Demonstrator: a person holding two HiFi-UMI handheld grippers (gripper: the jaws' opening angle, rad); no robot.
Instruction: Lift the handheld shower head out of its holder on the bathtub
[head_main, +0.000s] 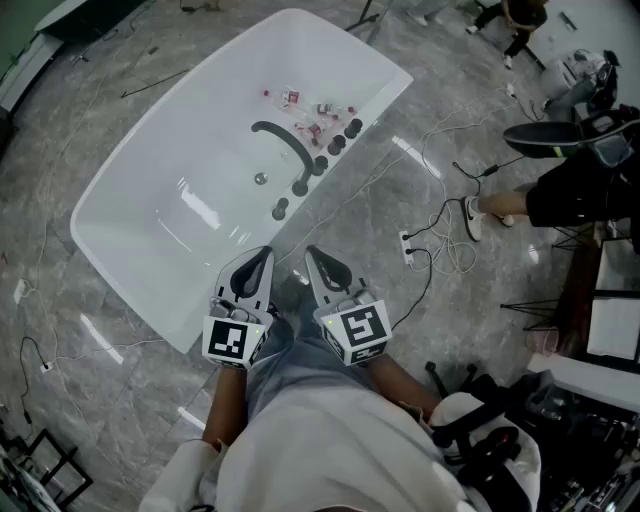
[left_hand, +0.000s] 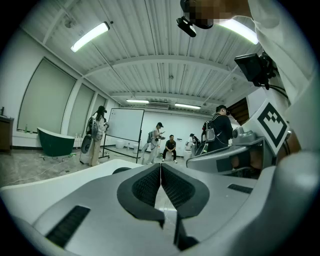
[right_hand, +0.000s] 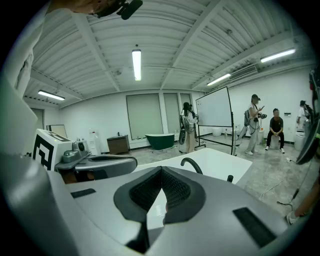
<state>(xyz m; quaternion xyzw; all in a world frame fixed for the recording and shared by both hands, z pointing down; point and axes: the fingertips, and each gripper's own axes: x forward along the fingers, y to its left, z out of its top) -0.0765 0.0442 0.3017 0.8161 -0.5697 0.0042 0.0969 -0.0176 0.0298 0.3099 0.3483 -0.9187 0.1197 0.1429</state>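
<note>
A white bathtub (head_main: 150, 190) lies slantwise on the marble floor in the head view. On its right rim stands a curved black spout (head_main: 283, 137) with a row of black fittings (head_main: 320, 165) beside it; which of them is the handheld shower head I cannot tell. Several small bottles (head_main: 305, 108) lie near the spout. My left gripper (head_main: 265, 252) and right gripper (head_main: 311, 251) hang side by side just short of the tub's near rim, apart from the fittings. Both are shut with nothing in them, as the left gripper (left_hand: 160, 169) and right gripper (right_hand: 161, 171) views confirm. The spout (right_hand: 192, 164) shows beyond the right jaws.
Cables and a power strip (head_main: 407, 243) trail over the floor right of the tub. A seated person's leg (head_main: 505, 203) and gear stand at the right edge. Farther off are several people, a whiteboard (left_hand: 125, 125) and a green tub (left_hand: 54, 141).
</note>
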